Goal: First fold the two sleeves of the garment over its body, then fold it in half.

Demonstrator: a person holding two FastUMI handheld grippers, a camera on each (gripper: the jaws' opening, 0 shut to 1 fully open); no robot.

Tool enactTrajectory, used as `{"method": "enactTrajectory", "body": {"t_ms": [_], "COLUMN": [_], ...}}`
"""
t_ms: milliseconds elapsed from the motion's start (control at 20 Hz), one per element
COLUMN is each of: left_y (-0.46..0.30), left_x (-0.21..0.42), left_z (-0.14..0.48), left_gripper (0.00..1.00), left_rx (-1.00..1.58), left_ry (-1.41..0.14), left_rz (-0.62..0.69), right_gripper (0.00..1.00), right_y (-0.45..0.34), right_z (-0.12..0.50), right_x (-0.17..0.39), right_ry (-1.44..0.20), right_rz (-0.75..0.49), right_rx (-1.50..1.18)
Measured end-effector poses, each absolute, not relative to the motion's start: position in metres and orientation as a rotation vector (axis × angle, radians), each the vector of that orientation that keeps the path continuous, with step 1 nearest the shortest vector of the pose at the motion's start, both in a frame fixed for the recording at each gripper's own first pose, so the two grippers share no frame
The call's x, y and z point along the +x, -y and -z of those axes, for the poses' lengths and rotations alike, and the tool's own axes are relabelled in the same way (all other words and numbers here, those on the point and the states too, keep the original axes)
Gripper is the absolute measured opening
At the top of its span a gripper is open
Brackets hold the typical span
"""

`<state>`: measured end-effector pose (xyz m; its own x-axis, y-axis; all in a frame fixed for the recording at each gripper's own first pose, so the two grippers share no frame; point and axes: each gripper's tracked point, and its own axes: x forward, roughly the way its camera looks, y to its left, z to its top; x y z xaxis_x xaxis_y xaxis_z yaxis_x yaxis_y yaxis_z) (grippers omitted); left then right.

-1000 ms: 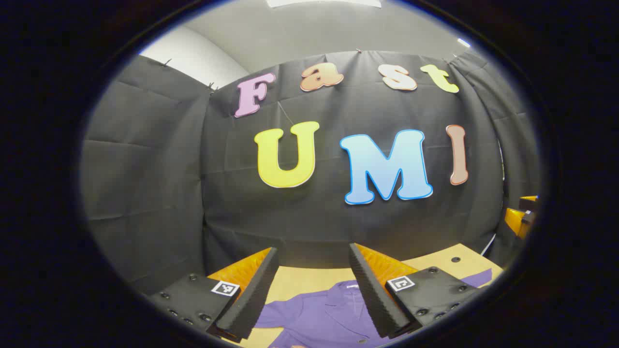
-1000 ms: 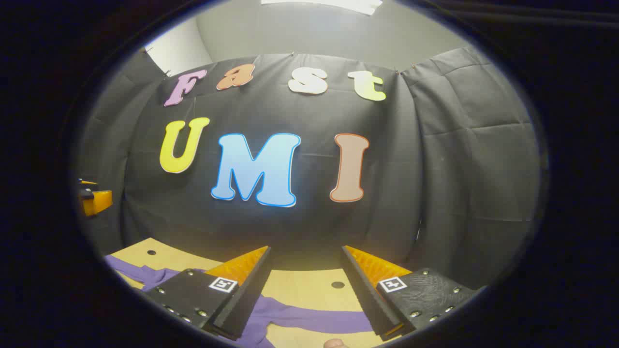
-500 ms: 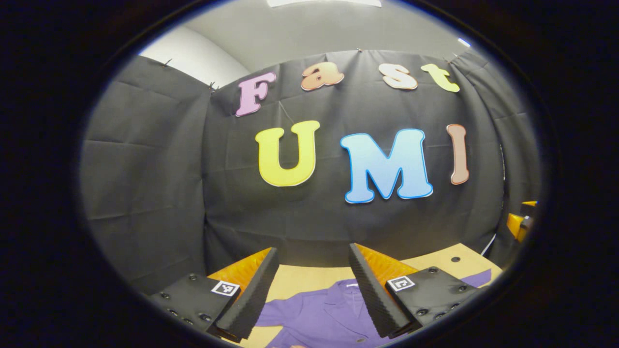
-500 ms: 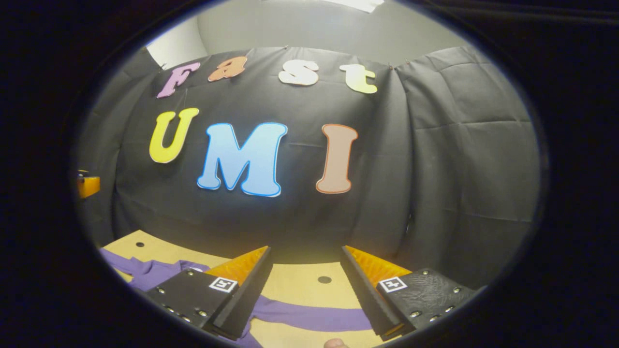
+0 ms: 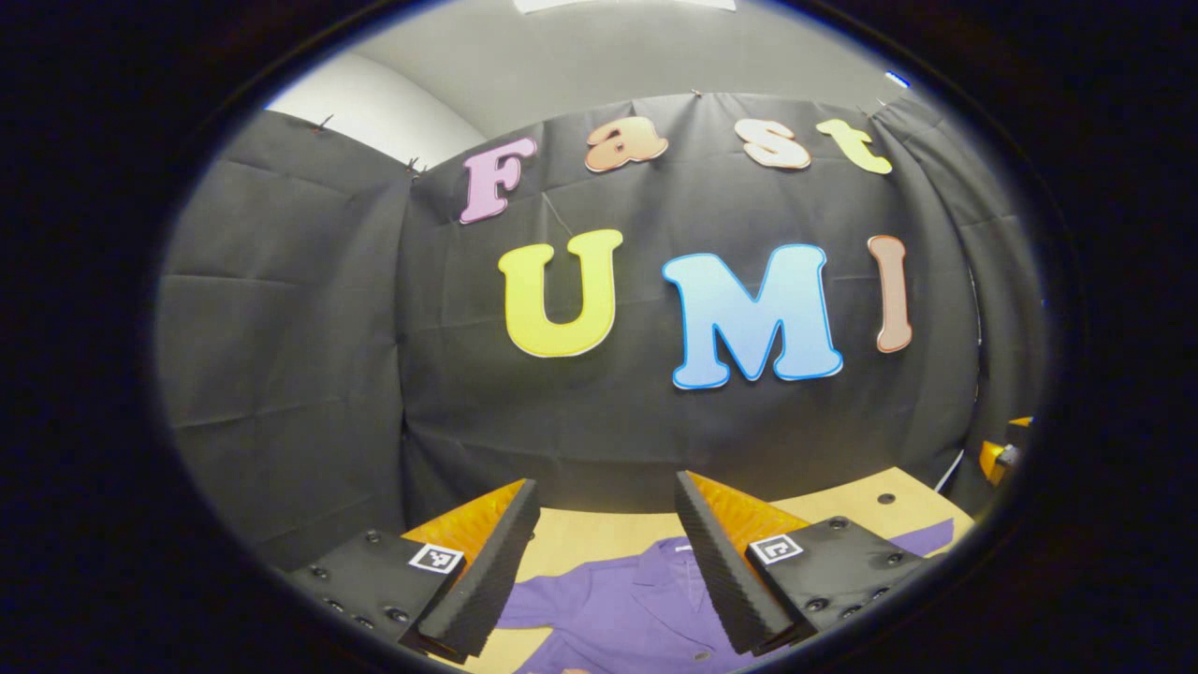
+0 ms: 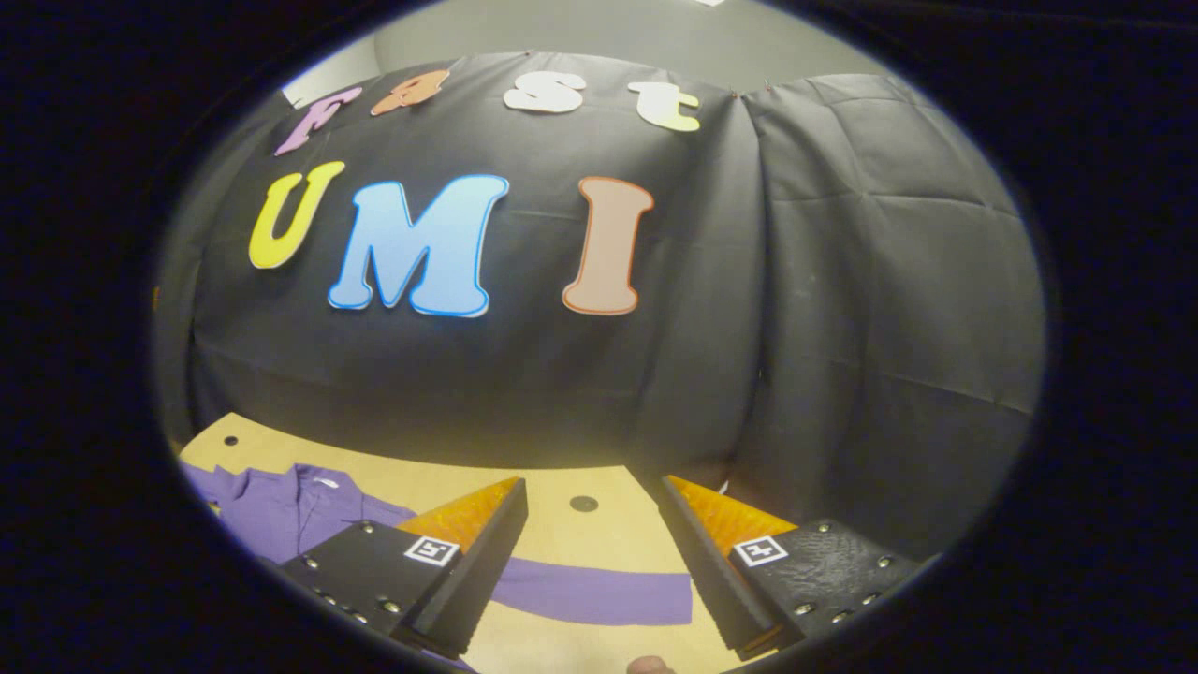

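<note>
As the right claw (image 6: 591, 562) tips down, spread empty, the purple shirt's sleeve (image 6: 599, 594) slides between its fingers; left claw (image 5: 606, 571) hovers open — sleeve grab looks next.

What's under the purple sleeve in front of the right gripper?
The sleeve lies flat on the wooden table, stretched between the open right gripper fingers. Whatever the cloth covers is hidden.

A purple collared garment (image 5: 636, 613) lies flat, unfolded; in the right gripper view its sleeve (image 6: 599, 594) stretches toward 3 o'clock.
</note>
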<state>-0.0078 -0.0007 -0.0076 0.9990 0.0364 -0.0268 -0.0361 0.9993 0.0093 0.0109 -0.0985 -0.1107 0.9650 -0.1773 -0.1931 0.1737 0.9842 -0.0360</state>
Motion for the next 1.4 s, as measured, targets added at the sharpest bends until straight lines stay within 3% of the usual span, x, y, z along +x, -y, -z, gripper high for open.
{"method": "enactTrajectory", "body": {"t_ms": [600,1400], "left_y": [-0.004,-0.016], "left_x": [-0.019,-0.043], "left_z": [0.018,0.032], "left_gripper": [1.00,1.00], "left_rx": [0.008,0.027], "left_ry": [-0.059,-0.111], "left_rz": [-0.095,-0.178], "right_gripper": [0.92,0.92], "right_y": [0.153,0.165], "right_z": [0.259,0.376], "right_x": [0.015,0.021], "right_ry": [-0.534,-0.835], "right_rz": [0.250,0.279], "right_rx": [0.061,0.098]}}
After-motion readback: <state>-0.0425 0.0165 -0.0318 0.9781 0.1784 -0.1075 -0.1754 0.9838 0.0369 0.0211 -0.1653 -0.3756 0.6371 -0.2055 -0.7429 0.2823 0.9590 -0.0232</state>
